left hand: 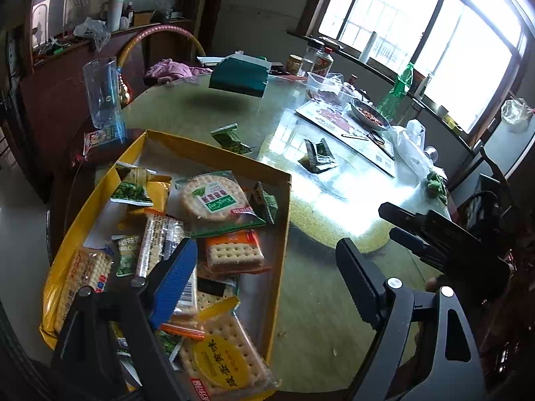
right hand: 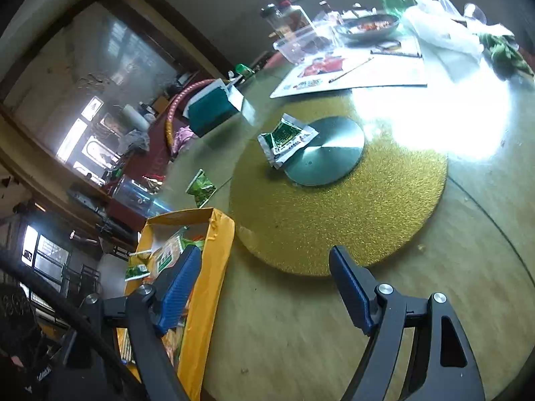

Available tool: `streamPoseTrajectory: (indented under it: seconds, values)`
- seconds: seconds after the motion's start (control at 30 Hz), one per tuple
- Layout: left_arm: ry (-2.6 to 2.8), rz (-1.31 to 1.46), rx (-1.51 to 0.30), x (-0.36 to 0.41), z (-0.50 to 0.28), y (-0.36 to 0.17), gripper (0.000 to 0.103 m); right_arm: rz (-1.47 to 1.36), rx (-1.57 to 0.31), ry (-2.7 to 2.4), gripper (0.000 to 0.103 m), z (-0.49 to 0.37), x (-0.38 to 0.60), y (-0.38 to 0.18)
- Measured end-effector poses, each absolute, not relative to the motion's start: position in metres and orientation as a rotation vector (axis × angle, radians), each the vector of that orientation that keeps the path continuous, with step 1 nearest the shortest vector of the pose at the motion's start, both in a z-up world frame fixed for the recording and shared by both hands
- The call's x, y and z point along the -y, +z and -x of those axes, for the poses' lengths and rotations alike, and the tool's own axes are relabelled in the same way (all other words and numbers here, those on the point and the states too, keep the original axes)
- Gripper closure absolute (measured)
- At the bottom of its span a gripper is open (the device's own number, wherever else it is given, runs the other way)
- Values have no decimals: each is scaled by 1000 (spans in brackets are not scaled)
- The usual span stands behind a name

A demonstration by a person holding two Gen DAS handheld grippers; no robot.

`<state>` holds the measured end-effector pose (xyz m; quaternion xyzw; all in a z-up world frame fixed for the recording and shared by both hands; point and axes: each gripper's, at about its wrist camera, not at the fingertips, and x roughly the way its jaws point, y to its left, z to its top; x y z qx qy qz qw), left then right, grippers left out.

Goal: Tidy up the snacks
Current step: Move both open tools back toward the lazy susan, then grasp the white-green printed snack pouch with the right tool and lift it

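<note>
Filling a yellow box (left hand: pixel 284 200) at the table's (left hand: pixel 307 317) near edge — packets of crackers (left hand: pixel 234 254), two green snack packets (right hand: pixel 286 138) loose beyond it, left gripper (left hand: pixel 267 267) spread wide over the box, empty, right gripper (right hand: pixel 264 274) — wide apart, empty.

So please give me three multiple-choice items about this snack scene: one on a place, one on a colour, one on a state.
1. Where does the green packet lie?
A. on the metal disc's edge
B. inside the box
C. in the bowl

2. What colour is the snack box?
A. red
B. yellow
C. white

3. How is the right gripper?
A. shut on a packet
B. shut, holding nothing
C. open, holding nothing

Answers:
1 A, it leans on the metal disc.
2 B, its walls are yellow.
3 C, the fingers stand apart with only table between them.
</note>
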<state>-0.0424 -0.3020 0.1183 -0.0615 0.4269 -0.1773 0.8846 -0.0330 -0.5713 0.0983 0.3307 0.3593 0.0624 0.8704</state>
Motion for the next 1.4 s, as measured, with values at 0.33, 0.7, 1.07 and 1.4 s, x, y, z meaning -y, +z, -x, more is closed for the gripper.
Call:
streamPoseTrajectory:
  seconds: [0.33,0.7,1.07,1.4]
  values:
    - [-359,198,-904,274,31,117,18,-606,-869,23,24,-35,556,75]
    - [-344,254,-925,244,23,107,18,-670,-919,-59,24,-96,560,71]
    - [-363,259,-927,237,22,106,18,-800,-945,-198,23,-150,585,79]
    - [-324,232,-932,239,24,104,18,-410,-974,-286,33,-163,554,79]
